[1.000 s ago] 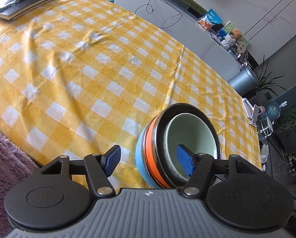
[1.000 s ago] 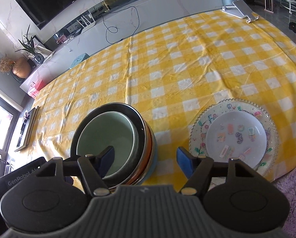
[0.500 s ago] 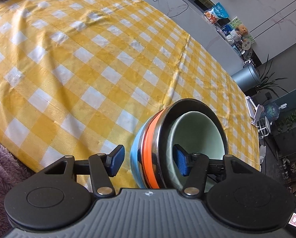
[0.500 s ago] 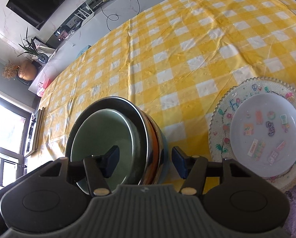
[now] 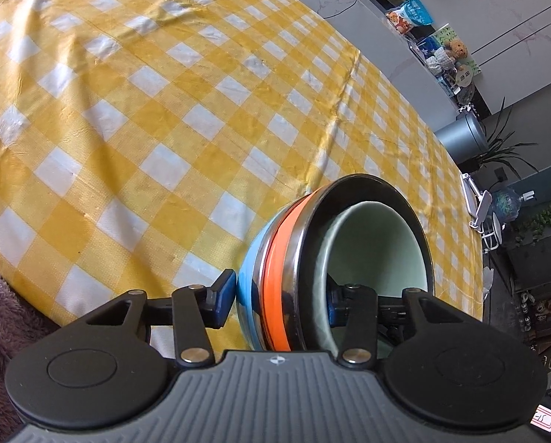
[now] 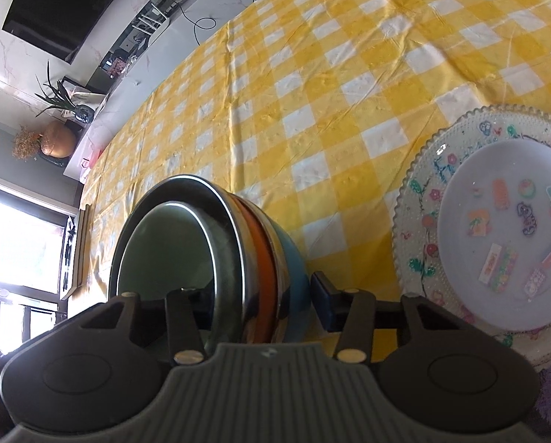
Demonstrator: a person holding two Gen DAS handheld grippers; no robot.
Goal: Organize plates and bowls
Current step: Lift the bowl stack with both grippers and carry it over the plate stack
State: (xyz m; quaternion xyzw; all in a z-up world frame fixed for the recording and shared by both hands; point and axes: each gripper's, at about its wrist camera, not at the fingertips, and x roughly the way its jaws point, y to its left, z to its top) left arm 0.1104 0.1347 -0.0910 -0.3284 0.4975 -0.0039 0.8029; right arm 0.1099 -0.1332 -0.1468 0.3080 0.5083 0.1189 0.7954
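Bowl stack [image 5: 312, 258]: left gripper [image 5: 279, 301] and right gripper [image 6: 255, 295] jaws narrowed astride opposite walls; contact unclear, lift likely imminent.

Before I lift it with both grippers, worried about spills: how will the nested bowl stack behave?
The bowl stack is several loosely nested bowls, so the inner green bowl may shift or rattle. The shiny steel rims look slippery. It is probably heavy for its size and likely to tilt unless both sides rise together.

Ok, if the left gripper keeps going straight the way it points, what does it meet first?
The wall of the nested bowls, already between the left gripper fingers as the jaws have been closing; beyond it the checked tablecloth. Depth is hard to judge.
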